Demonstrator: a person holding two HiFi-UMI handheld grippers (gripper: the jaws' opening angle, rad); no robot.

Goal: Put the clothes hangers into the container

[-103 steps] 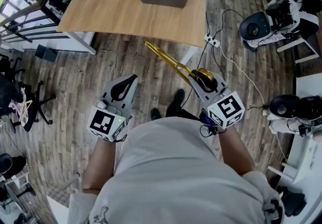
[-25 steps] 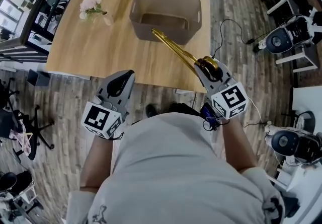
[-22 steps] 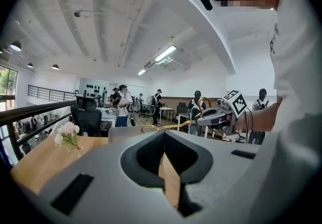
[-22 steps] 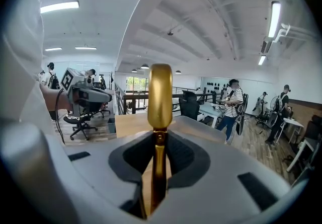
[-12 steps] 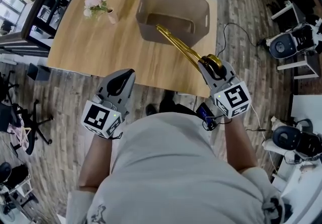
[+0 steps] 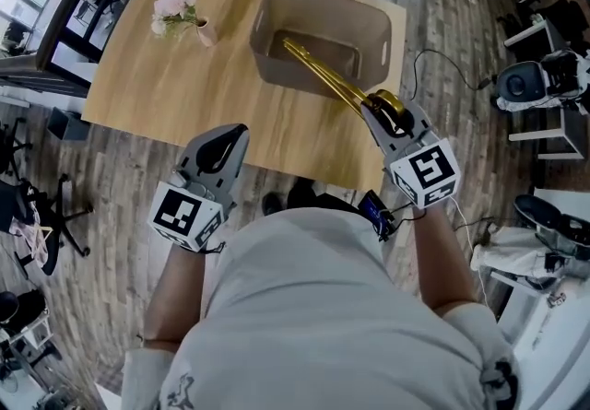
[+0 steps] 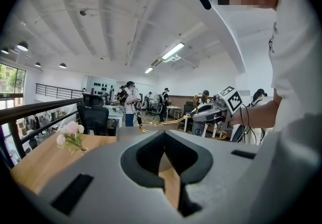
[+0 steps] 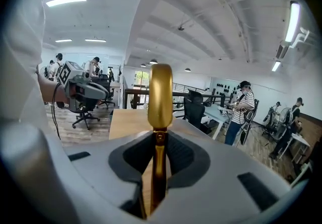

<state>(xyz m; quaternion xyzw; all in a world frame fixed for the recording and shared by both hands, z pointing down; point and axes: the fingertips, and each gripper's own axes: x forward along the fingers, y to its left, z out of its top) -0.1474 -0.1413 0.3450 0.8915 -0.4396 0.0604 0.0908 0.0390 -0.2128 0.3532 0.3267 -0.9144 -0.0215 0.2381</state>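
Note:
A gold clothes hanger [image 6: 323, 75] is clamped in my right gripper [image 6: 376, 106], which is shut on its hook end. The hanger slants up and to the left, and its far end lies over the inside of the taupe container [image 6: 387, 23] on the wooden table [image 6: 184, 76]. In the right gripper view the gold hanger [image 8: 160, 98] stands upright between the pads of the right gripper [image 8: 160, 136]. My left gripper [image 6: 230, 134] hovers by the table's near edge, shut and empty. The left gripper view shows the left gripper [image 7: 163, 136] with nothing in it and the hanger [image 7: 162, 124] beyond.
A small vase of pink flowers [image 6: 177, 12] stands on the table's left part. Office chairs [image 6: 539, 86] and a floor cable [image 6: 433, 58] lie to the right of the table. A black chair [image 6: 41, 224] is at the far left. People stand in the background of both gripper views.
The table and container have come closer. My right gripper has carried the hanger forward, so its far end now reaches over the container. The left gripper has kept its place.

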